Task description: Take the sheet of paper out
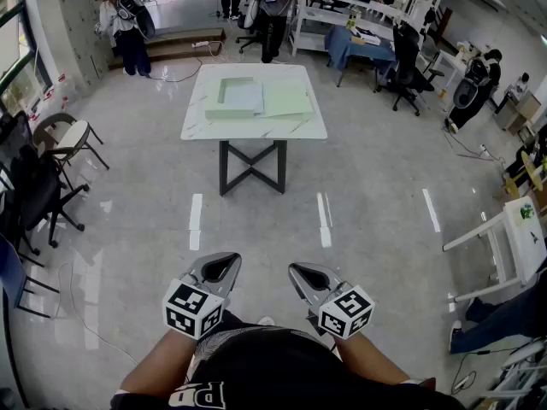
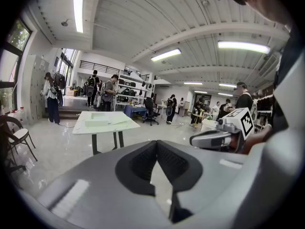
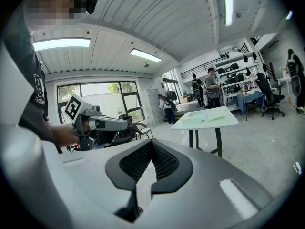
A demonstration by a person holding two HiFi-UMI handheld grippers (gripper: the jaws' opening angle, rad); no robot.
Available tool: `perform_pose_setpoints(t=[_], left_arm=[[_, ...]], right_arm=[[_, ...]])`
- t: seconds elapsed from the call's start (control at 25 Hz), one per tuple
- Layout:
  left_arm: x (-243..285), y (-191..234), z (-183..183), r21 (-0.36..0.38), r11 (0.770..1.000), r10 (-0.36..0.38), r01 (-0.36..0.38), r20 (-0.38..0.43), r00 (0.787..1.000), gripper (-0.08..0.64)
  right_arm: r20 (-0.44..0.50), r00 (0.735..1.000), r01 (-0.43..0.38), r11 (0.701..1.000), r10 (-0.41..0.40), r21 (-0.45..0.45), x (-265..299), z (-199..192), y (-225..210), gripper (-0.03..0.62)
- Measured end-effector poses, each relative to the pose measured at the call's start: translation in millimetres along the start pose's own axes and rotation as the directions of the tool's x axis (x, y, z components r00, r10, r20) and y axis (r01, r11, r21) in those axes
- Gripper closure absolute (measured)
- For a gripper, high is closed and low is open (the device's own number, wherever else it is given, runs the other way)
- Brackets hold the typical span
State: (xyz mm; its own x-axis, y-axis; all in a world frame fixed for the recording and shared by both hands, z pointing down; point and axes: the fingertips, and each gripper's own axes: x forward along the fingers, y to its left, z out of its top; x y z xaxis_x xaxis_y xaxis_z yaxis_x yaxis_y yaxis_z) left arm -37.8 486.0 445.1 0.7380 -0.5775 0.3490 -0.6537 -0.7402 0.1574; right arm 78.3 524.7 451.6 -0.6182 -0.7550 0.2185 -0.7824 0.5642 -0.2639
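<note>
Left tool (image 1: 232, 259), right tool (image 1: 294, 269) close by body (image 1: 256, 367), both jaws pressed together, empty (well apart from surface (image 1: 256, 129)). Pale green sheet of paper (image 1: 288, 101) flat on surface, just beside shallow tray (image 1: 232, 97).

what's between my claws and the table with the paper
Only bare glossy floor, seen in the head view, separates the left claw and right claw from the table.

Two tongs (image 1: 225, 261) (image 1: 300, 271), one table (image 1: 254, 131), one tray (image 1: 232, 98)

white letters, apparently "PP" and cut off by the lower edge of the frame, on black shirt (image 1: 198, 395), nothing else legible
</note>
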Motion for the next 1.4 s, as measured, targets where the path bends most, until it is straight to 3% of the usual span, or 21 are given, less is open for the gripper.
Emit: perform_pose_setpoints(t=[0.32,0.56,0.8,1.4], left_arm=[[1,-1,0,0.005,1.000,0.005,-0.005,0.001,1.000,0.503],[0,2,-3,-0.013,1.000,0.006,-0.007,-0.003,1.000,0.503],[2,4,-4,-0.014,1.000,0.009,-0.010,-0.005,1.000,0.503],[9,2,-6,-0.013,1.000,0.011,-0.011,-0.009,1.000,0.503]], right_arm=[[0.000,1.000,-0.003,1.000,0.003,-0.002,0,-1,-1,0.592],[0.043,0.998,-0.045,0.998,0.043,0.053,2,3,4,0.592],[0.023,1.000,-0.008,0.999,0.007,0.041,4,0,-4,0.592],[0.025,1.000,-0.001,0.998,-0.001,0.062,1,-2,-13,0.592]])
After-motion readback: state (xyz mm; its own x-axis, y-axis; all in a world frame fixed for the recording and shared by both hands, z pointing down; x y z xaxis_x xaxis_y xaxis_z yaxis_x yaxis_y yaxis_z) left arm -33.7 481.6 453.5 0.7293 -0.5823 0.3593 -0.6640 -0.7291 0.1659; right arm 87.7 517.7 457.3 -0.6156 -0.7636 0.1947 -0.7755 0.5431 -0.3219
